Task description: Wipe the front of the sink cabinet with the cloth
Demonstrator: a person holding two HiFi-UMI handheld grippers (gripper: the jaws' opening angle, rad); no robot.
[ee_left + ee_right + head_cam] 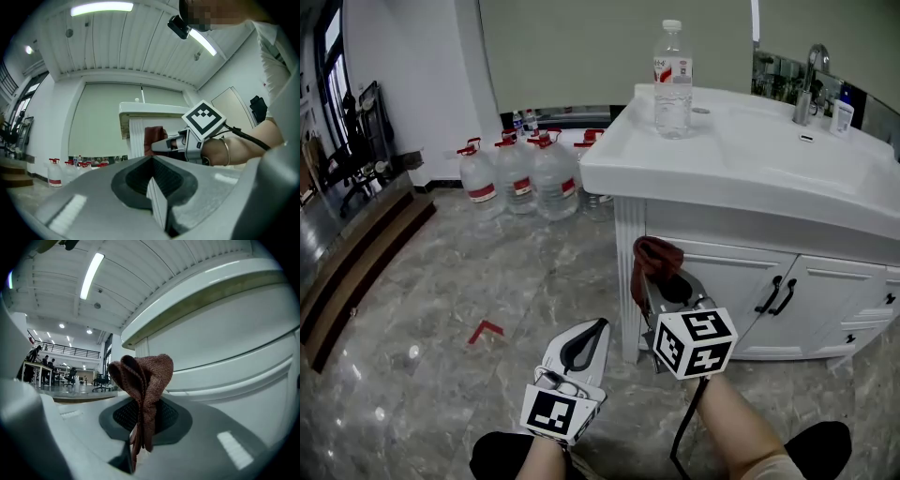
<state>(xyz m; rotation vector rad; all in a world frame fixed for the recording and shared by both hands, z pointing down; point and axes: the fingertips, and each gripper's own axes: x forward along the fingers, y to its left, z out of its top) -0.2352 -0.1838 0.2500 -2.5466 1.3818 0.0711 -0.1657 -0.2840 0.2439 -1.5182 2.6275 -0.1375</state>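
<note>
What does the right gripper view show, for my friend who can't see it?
The right gripper pinches a bunched reddish-brown cloth between its shut jaws, close to the white sink cabinet. Far off at the left stand desks and chairs in a bright room.

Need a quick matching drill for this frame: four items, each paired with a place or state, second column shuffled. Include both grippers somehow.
Things:
1. cloth
2. left gripper
3. water bottle
4. water jugs

Places or states:
A. on the floor beside the cabinet
B. shut, nothing between the jaws
C. upright on the sink top
D. clamped in the right gripper

Pairs: 1-D, 2-B, 3-C, 4-A
</note>
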